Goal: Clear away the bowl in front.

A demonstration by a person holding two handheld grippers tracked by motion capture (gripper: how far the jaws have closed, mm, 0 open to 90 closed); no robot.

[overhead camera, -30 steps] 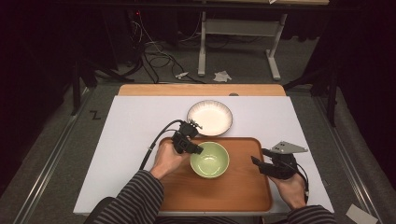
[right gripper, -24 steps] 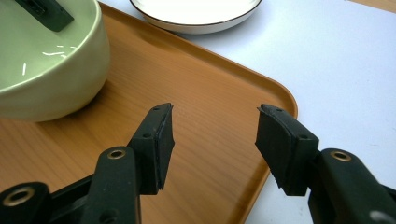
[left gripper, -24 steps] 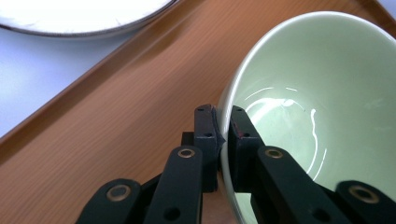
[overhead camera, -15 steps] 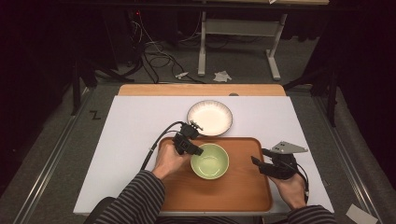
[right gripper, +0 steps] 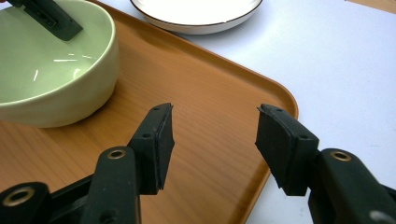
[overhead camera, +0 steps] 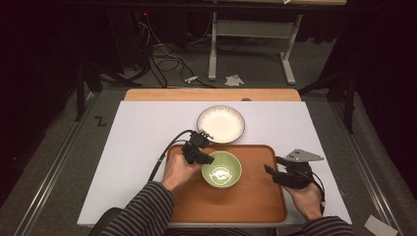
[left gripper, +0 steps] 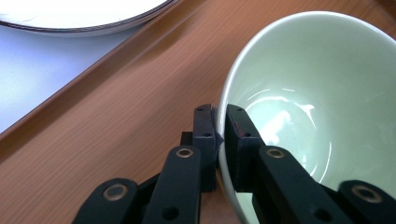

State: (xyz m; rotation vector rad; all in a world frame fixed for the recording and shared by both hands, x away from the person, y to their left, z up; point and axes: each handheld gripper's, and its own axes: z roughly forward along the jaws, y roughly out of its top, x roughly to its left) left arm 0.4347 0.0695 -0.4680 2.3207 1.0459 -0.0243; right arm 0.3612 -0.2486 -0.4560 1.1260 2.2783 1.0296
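A pale green bowl (overhead camera: 222,169) sits on the brown wooden tray (overhead camera: 246,201). My left gripper (overhead camera: 209,160) is shut on the bowl's left rim, one jaw inside and one outside, as the left gripper view shows on the bowl (left gripper: 322,88) with the left gripper (left gripper: 218,130) clamped over its edge. My right gripper (overhead camera: 268,169) hovers open over the tray's right side, nothing between its jaws. In the right gripper view the right gripper (right gripper: 212,135) stands wide open above the tray (right gripper: 205,93), with the bowl (right gripper: 51,70) at the upper left.
A white plate (overhead camera: 221,123) with a dark rim lies on the white table cover (overhead camera: 142,132) just beyond the tray. The plate (right gripper: 196,11) shows past the tray's edge in the right gripper view. Floor, cables and a table frame lie farther back.
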